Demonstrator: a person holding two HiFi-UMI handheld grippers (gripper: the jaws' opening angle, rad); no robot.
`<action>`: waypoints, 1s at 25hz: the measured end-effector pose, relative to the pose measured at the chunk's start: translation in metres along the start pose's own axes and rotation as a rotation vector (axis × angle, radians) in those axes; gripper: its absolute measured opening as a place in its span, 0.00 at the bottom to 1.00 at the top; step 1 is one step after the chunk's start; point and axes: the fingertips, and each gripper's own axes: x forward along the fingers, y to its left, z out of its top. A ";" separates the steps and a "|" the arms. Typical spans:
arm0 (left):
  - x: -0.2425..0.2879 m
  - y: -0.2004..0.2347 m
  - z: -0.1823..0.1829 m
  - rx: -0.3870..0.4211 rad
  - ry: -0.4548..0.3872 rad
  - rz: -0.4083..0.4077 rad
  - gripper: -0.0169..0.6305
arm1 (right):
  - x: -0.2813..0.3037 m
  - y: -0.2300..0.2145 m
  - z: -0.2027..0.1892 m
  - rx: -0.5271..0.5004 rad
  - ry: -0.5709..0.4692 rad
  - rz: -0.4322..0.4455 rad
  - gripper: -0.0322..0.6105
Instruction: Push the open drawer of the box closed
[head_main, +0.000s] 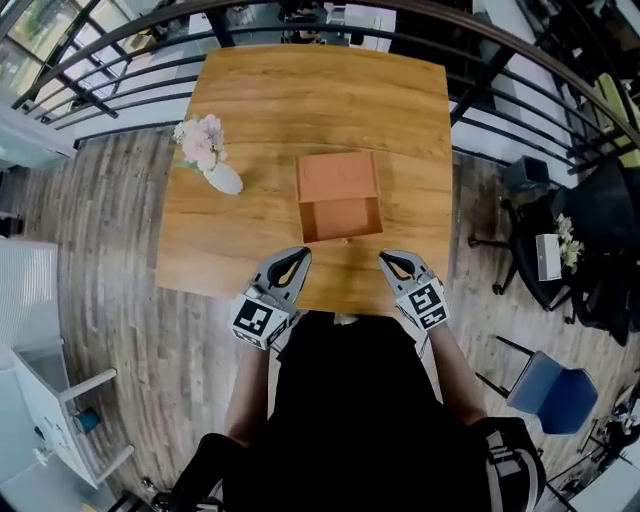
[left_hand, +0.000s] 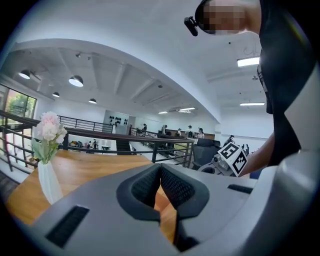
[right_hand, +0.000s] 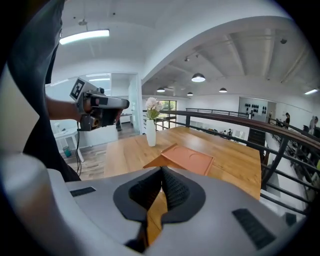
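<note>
**While the drawer stands open, both grippers hold short of it**

Because neither tool has reached the work, the left gripper (head_main: 299, 254) and the right gripper (head_main: 386, 259) hover over the near edge of the table (head_main: 260, 100), one to each side of the drawer's line. Each has its jaws pressed together at the tips with nothing between them. That suits a push better than a grasp, since a blunt closed nose can bear flat against a panel.

The box (head_main: 337, 177) sits near the middle of the table, with a vase of flowers (head_main: 211, 158) well apart to its left. Its drawer (head_main: 341, 219) is drawn out towards the person, front panel facing the near edge. With the drawer out, the long axis runs near to far, so the closing push would likely go straight away from the person.
</note>
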 end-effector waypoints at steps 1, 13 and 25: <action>0.001 0.004 0.000 0.003 0.002 -0.018 0.06 | 0.004 0.002 0.001 0.014 -0.005 -0.014 0.07; -0.003 0.031 0.007 0.062 0.017 -0.156 0.06 | 0.039 0.026 -0.029 0.123 0.031 -0.137 0.08; -0.018 0.047 -0.003 0.077 0.052 -0.178 0.06 | 0.086 0.015 -0.078 0.317 0.033 -0.204 0.08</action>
